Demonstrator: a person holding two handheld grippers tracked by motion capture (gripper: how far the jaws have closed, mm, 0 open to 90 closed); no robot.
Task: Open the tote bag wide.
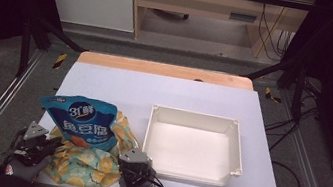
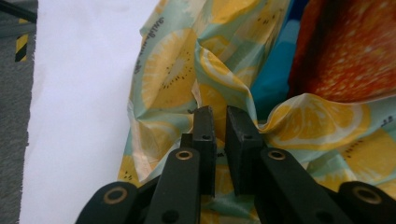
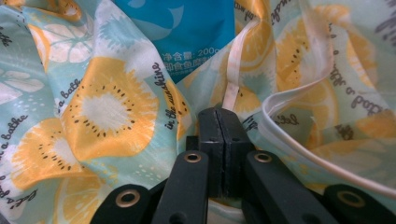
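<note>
A blue snack pouch [image 1: 80, 121] stands upright inside a crumpled lemon-print fabric bag [image 1: 82, 166] at the table's front left. My left gripper [image 1: 54, 144] is at the bag's left side. In the left gripper view its jaws [image 2: 220, 114] stand a narrow slit apart, with a fold of the fabric [image 2: 168, 70] pinched in it, and the pouch [image 2: 275, 70] rises behind. My right gripper [image 1: 121, 161] holds the bag's right side. In the right gripper view it is shut [image 3: 223, 114] on the fabric [image 3: 107, 102] by a white hem, below the pouch [image 3: 187, 28].
An empty white tray [image 1: 239, 150] sits just right of the bag, close to my right gripper. The pale table top [image 1: 154, 91] stretches bare behind both. Its front edge runs right under the gloved hands, and a metal frame rail lies along each side.
</note>
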